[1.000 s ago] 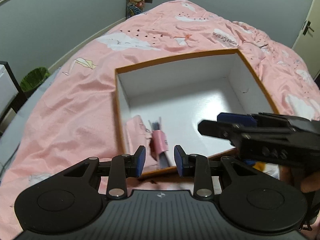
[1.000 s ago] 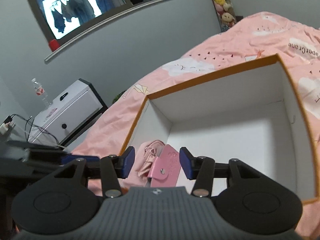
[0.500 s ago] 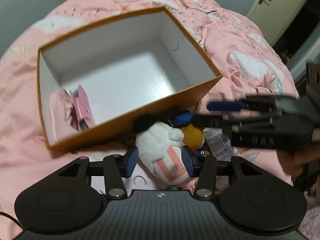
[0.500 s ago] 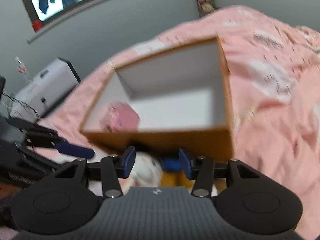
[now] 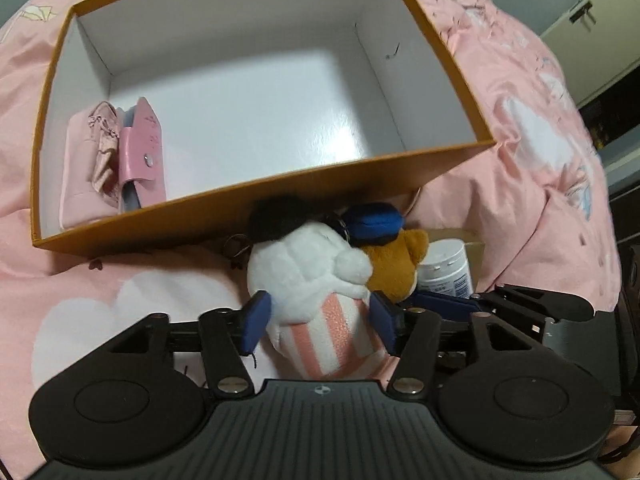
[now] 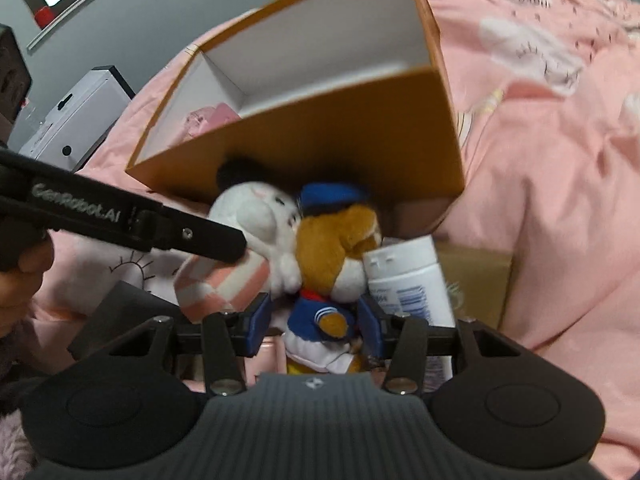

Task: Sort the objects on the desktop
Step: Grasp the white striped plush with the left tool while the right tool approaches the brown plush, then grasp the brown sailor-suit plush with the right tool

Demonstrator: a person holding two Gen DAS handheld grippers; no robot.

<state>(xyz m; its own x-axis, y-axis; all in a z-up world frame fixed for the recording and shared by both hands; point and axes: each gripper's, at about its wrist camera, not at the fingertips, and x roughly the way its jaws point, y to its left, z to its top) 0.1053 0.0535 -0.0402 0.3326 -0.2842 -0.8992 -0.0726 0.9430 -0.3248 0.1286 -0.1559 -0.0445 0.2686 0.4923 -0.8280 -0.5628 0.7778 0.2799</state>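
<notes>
Both grippers are straddling 2 plush toys beside the orange box [image 5: 440,32] for boxing: left gripper [image 5: 320,322], jaws just widened, around the white plush [image 5: 308,276]; right gripper [image 6: 316,326], unclenched, around the brown plush [image 6: 332,248].

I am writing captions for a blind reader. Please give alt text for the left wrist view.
The left gripper stands open around a white plush toy with pink stripes lying on a pink bedspread; its jaws have just been opening. Behind the toy is an orange box, white inside, with pink pouches in its left corner.
</notes>
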